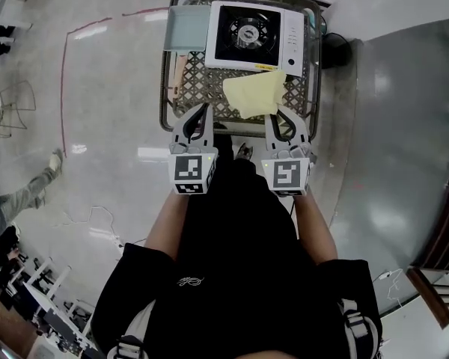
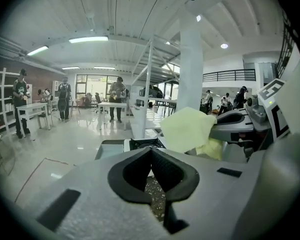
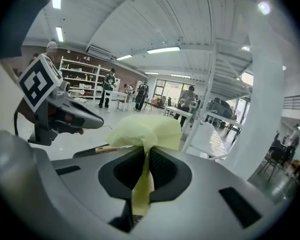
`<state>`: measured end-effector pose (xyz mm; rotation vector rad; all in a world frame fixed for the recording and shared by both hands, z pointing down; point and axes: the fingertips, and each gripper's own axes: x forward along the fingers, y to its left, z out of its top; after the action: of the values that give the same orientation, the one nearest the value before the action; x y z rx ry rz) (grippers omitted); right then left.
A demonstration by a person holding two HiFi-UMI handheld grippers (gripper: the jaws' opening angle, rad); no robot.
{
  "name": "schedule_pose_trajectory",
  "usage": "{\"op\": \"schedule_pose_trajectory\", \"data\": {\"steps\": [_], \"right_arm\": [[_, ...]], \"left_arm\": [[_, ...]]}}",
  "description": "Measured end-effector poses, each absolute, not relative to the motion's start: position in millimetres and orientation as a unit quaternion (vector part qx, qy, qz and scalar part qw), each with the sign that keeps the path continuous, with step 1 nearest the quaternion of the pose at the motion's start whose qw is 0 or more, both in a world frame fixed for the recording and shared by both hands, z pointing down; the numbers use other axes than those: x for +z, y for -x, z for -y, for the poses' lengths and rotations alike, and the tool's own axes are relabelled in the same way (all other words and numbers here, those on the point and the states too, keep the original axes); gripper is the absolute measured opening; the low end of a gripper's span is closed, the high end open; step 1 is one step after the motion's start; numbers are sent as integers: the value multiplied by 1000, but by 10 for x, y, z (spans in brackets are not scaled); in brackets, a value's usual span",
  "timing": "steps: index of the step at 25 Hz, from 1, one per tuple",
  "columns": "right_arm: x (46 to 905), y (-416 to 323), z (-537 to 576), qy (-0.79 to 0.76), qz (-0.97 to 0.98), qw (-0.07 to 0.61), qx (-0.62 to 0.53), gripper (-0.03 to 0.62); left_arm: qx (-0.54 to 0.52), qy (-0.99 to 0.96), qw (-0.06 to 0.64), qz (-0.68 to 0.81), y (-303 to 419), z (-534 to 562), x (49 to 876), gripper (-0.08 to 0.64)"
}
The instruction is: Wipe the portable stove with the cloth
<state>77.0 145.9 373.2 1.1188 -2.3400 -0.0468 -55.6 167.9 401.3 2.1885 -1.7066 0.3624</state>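
Right gripper pinches the cloth above the mesh table's near edge; left gripper closed, empty; stove at far edge.

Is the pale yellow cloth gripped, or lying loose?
Gripped: the right gripper pinches a strip of the pale yellow cloth between its fingers.

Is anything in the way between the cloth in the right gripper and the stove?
Nothing visible. The right gripper is shut on the yellow cloth, whose far edge meets the near rim of the portable stove in the head view; the stove top is bare. The left gripper, shut and empty, is off to the side.
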Motion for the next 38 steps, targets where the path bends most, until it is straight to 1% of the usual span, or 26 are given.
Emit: {"op": "schedule_pose_trajectory", "data": {"steps": [5,11,17,26,38], "right_arm": [[3938,-402,-1053,-389,864,317,-38,15],[4449,51,-648,-338,858,382,-59,15],[5096,211,-514,-298,831,459,-101,15],[5521,463,-435,-300,833,463,-42,17],[5993,724,-365,-263,845,465,0,17]], "left_arm": [[138,-769,191,594,853,-1280,4260,17],[152,-774,214,576,1198,-855,4632,17],[172,-775,243,558,1476,-635,5046,17],[214,-775,266,532,1489,-602,5456,17],[216,-756,283,550,1515,-621,5616,17]]}}
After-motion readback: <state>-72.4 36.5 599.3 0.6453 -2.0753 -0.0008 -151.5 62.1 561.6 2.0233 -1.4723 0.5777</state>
